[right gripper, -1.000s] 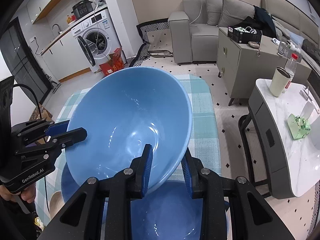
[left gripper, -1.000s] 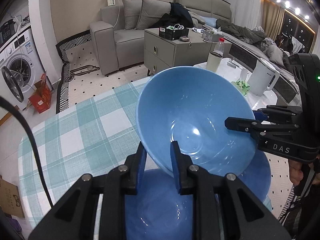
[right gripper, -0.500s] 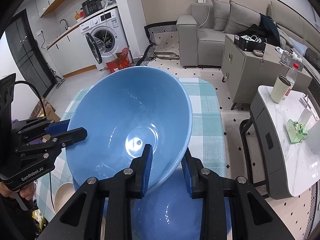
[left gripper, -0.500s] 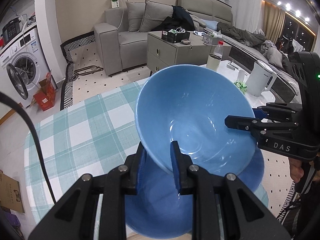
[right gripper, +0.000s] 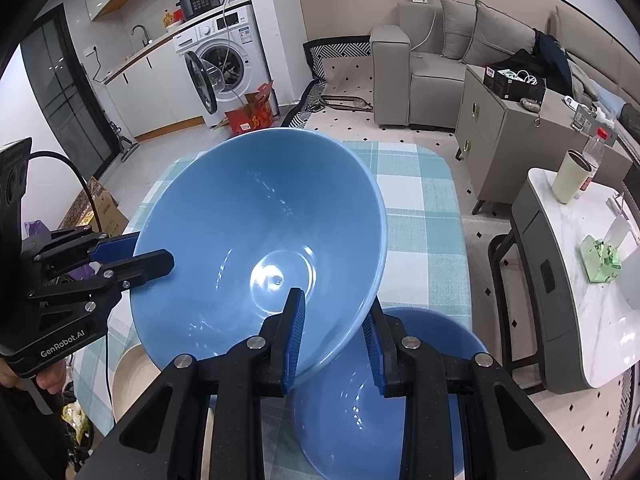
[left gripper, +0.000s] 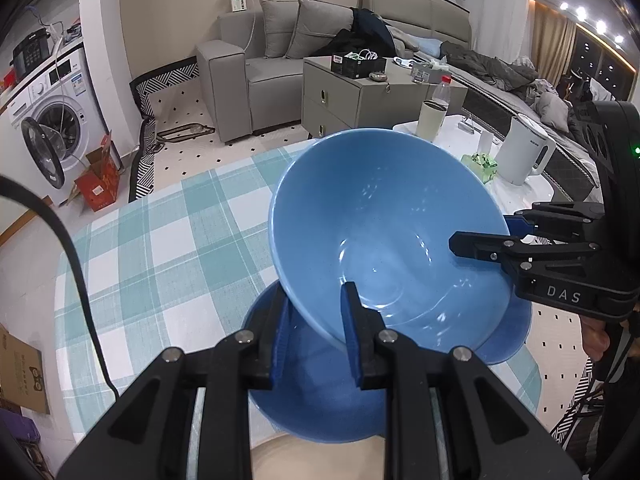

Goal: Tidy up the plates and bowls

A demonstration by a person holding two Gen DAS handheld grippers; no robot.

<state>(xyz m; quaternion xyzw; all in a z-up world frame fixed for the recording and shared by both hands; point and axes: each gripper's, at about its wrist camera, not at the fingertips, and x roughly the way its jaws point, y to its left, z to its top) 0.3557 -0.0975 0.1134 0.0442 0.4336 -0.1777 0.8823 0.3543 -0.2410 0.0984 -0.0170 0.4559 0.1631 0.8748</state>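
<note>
Both grippers, left [left gripper: 316, 332] & right [right gripper: 334, 344], are clamped on opposite rim sides of the glossy light-blue ceramic bowl [left gripper: 384, 236], held tilted above a darker blue bowl [left gripper: 320, 396] near the checked table's [left gripper: 160, 248] edge. Probably stiff, slippery, breakable; the rim grip seems best.

A white front-loading washing machine [right gripper: 224, 68] with its door open stands far left beside a red cardboard box [right gripper: 254, 114]; a grey fabric sofa [left gripper: 276, 64] and grey two-drawer cabinet [left gripper: 352, 100] sit far right on white diamond-dotted floor tiles [left gripper: 192, 116]
</note>
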